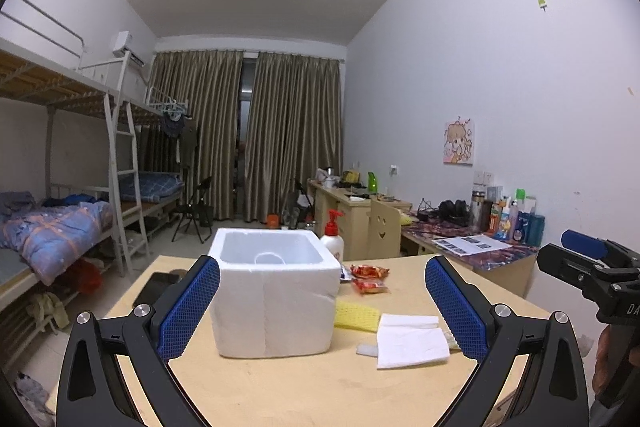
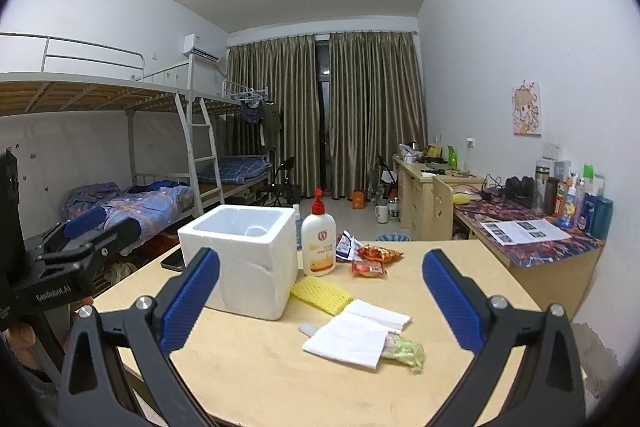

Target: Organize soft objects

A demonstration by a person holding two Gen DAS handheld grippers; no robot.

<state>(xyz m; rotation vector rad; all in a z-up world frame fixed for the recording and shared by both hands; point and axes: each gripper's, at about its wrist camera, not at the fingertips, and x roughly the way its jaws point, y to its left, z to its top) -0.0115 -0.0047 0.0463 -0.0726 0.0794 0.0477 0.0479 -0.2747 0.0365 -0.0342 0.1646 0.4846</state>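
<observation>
- The left gripper (image 1: 322,307) is held above the near edge of the table (image 1: 280,387), its blue-padded fingers (image 1: 188,307) spread wide with nothing between them; in its own view they frame the white foam box (image 1: 276,291).
- The right gripper (image 2: 320,301) is also spread wide and empty, held just right of the left one; it shows at the right edge of the left wrist view (image 1: 588,259).
- The foam box (image 2: 240,259) stands upright and open-topped on the table; a thin white ring lies inside it.
- Just right of the box, touching its base, lies a yellow foam net sleeve (image 2: 322,293).
- Nearer than the sleeve, right of the box, lies a folded white tissue (image 2: 356,337); a pale green crumpled wrapper (image 2: 406,349) sticks out from under it.
- Behind the box's right corner stands a white pump bottle (image 2: 318,243) with a red pump.
- Right of the bottle lie two red snack packets (image 2: 372,261).
- Left of the box, a dark phone (image 1: 158,285) lies flat on the table.
</observation>
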